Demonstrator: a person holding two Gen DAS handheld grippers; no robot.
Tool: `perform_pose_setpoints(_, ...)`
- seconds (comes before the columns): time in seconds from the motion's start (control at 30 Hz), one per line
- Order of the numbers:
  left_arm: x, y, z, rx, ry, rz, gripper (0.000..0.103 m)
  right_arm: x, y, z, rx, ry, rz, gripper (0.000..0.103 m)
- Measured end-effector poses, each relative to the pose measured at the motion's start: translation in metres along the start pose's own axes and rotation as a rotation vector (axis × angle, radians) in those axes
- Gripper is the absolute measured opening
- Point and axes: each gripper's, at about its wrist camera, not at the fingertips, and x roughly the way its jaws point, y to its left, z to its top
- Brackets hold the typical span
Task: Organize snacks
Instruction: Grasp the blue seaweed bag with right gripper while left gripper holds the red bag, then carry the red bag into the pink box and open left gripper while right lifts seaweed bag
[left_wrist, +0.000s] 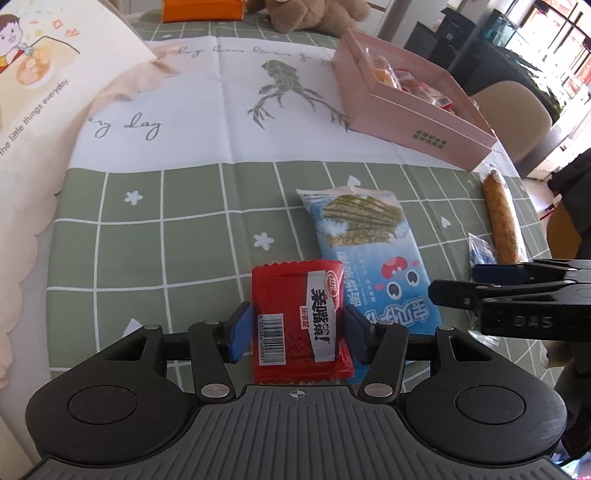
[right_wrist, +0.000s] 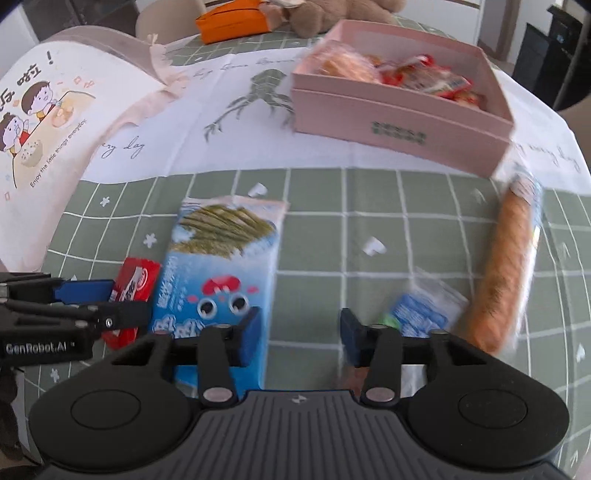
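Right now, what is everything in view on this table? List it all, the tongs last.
red snack packet: one, red with white label, near edge, between the left tongs' pads.
blue seaweed snack pack: one, light blue, just right of the red packet.
sausage stick: one, orange, right side of the table.
small blue packet: one, blue and white, left of the sausage.
pink box: one, pink, far right, snacks inside.
orange box: one, far edge.
plush toy: one, brown, far edge.
tablecloth: one, green check.
left tongs: black, blue pads, straddling the red packet.
right tongs: black, blue pads, open, nothing between.
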Motion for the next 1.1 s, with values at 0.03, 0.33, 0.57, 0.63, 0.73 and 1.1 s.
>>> perform_pose_setpoints(0.03,-0.001,0.000,-0.001,0.001,-0.004,0.012,0.059,-0.001,-0.002,-0.001,0.015,-0.009,0.006,0.074)
perform_pose_setpoints(0.33,-0.013,0.027,-0.007,-0.049,-0.018,0.106,0.059,0.018,0.032,0.013,0.018,-0.004,0.054,0.077)
perform_pose_setpoints(0.57,-0.016,0.029,-0.013,-0.050,-0.021,0.094,0.059,0.036,0.058,0.023,-0.027,-0.003,0.033,0.096)
perform_pose_setpoints(0.63,-0.016,0.028,-0.014,-0.050,-0.022,0.094,0.059,0.037,0.061,0.023,-0.040,-0.008,0.017,0.097)
perform_pose_setpoints(0.73,-0.015,0.027,-0.014,-0.046,-0.022,0.088,0.059,0.034,0.060,0.022,-0.046,-0.016,-0.015,0.084)
perform_pose_setpoints(1.1,-0.005,0.006,-0.008,0.014,-0.009,0.032,0.059,0.006,0.006,-0.011,0.018,0.023,-0.050,0.084)
